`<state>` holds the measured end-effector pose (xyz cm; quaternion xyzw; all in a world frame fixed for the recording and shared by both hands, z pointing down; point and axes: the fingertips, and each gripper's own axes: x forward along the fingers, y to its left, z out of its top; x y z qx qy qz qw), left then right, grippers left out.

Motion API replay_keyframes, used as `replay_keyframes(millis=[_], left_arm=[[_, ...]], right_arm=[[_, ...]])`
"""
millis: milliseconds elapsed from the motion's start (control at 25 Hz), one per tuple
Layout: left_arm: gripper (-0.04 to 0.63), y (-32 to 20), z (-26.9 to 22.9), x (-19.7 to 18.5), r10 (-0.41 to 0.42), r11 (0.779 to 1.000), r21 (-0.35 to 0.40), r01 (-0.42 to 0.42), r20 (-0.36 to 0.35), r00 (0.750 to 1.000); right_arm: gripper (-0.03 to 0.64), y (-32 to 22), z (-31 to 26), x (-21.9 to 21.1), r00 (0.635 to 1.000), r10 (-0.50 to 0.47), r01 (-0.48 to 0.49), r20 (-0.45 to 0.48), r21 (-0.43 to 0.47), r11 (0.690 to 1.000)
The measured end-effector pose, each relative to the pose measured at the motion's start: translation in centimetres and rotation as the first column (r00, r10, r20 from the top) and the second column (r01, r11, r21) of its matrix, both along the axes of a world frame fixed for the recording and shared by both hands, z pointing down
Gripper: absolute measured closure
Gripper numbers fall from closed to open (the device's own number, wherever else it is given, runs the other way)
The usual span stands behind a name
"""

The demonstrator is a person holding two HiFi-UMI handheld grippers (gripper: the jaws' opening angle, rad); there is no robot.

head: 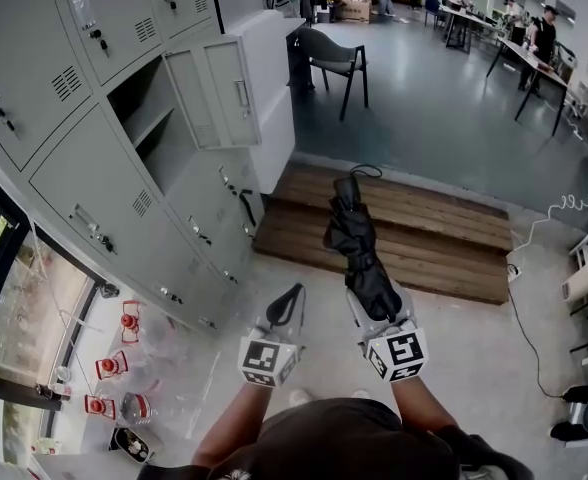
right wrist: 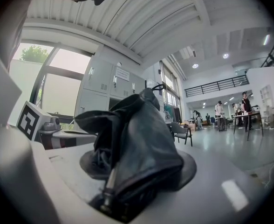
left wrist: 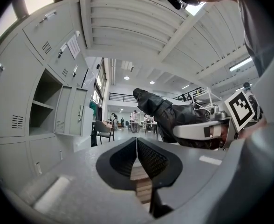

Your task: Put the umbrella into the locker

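Observation:
A folded black umbrella [head: 358, 244] points forward, away from me, with my right gripper [head: 378, 300] shut on its lower end. In the right gripper view the umbrella [right wrist: 139, 134] fills the space between the jaws and hides them. My left gripper [head: 291, 296] is beside it on the left, shut and holding nothing; in the left gripper view its pads [left wrist: 137, 155] meet. From there the umbrella [left wrist: 167, 113] shows to the right. The grey lockers [head: 104, 178] stand on the left. One locker [head: 159, 128] is open, with its door [head: 219, 93] swung out and a shelf inside.
A low wooden platform [head: 414, 230] lies ahead on the floor. A black chair [head: 334, 58] stands beyond it. Red items [head: 114, 366] lie by the window at lower left. Cables [head: 564, 208] trail on the right. People and tables are far back.

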<state>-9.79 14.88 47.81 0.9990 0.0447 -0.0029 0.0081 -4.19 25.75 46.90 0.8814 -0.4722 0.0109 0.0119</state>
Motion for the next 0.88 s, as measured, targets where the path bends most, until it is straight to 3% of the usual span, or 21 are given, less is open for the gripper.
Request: replay_keyframes(millis=[440, 880], left_arm=[[0.591, -3.8, 0.9, -0.6, 0.025, 1.0, 0.013, -0.025, 0.002, 1.0], [0.591, -5.7, 1.5, 4.1, -0.005, 1.0, 0.016, 0.005, 0.027, 1.0]], right_arm=[[0.382, -3.3, 0.7, -0.4, 1.0, 0.029, -0.029, 0.005, -0.005, 1.0], [0.382, -5.9, 1.2, 5.4, 1.0, -0.01, 0.01, 0.0, -0.018, 1.0]])
